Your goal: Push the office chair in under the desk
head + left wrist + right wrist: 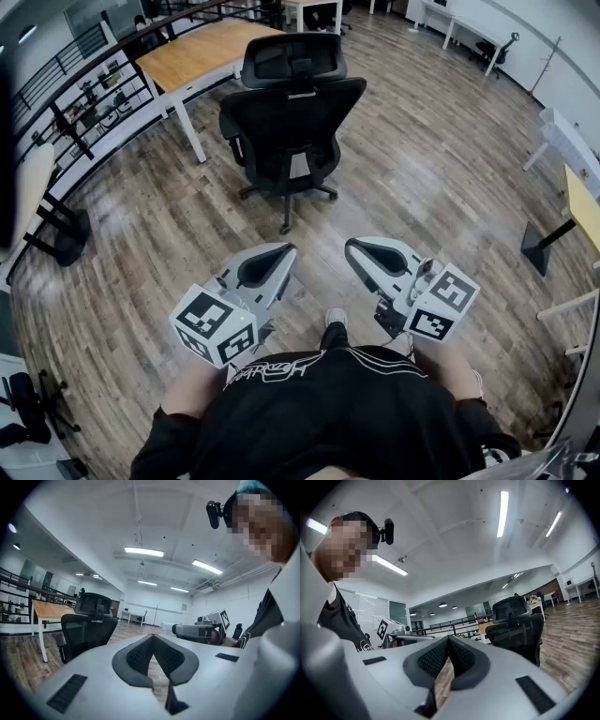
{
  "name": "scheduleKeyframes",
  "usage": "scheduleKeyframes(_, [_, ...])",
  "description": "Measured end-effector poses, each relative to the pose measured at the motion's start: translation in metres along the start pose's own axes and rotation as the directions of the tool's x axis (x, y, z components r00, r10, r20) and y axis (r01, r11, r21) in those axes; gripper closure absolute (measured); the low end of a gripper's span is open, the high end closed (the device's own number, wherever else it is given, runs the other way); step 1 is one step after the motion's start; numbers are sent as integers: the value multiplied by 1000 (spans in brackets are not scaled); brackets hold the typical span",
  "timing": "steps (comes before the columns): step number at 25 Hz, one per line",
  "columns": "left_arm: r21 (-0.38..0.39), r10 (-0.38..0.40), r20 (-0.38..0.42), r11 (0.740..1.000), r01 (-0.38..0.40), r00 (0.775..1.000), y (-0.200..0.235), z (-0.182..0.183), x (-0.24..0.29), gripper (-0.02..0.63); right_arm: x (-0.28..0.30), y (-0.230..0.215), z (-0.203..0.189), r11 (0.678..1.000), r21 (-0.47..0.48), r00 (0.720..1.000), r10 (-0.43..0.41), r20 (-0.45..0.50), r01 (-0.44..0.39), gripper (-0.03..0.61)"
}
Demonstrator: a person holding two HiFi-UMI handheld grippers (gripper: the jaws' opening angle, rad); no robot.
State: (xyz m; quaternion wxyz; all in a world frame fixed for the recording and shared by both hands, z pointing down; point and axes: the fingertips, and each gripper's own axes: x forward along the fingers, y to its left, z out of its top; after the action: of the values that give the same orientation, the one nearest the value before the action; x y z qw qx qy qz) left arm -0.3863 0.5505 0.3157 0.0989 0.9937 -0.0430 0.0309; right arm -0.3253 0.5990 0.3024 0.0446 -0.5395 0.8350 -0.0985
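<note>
A black mesh office chair (291, 117) stands on the wood floor, its back toward me, pulled out from the wooden-topped desk (202, 52) behind it. The chair (86, 627) is at the left of the left gripper view, and the chair (516, 627) sits right of centre in the right gripper view. My left gripper (281, 255) and right gripper (356, 251) are held low in front of me, well short of the chair, side by side. Both are shut with nothing between the pads.
A black railing (84, 70) with shelving runs along the left behind the desk. Another desk's leg and base (546, 242) stand at the right, and white tables (473, 33) are at the far back. Bare wood floor (169, 234) lies between me and the chair.
</note>
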Motion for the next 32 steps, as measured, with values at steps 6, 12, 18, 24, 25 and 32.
scheduleKeyframes(6, [11,-1,-9,1000,1,1000,-6,1,9,606,-6,-4,2,1000,-2,1000,2,-2,-2,537])
scheduleKeyframes(12, [-4,13,-34,1000,-14,999,9,-9,33,606,-5,-38,-2,1000,15,1000,-19,-13,19,537])
scheduleKeyframes(18, [11,32,-32,999,-31,999,32,-9,72,606,-1,-88,-3,999,15,999,-32,-26,33,537])
scheduleKeyframes(24, [0,50,-34,999,-50,998,66,-3,135,604,4,-162,8,998,-14,998,-59,-37,59,535])
scheduleKeyframes(25, [4,55,-33,998,-55,998,71,0,148,604,3,-175,12,998,-19,997,-64,-39,63,535])
scheduleKeyframes(32, [54,100,-19,994,-99,995,99,16,213,601,-3,-251,37,996,-58,996,-76,-40,74,534])
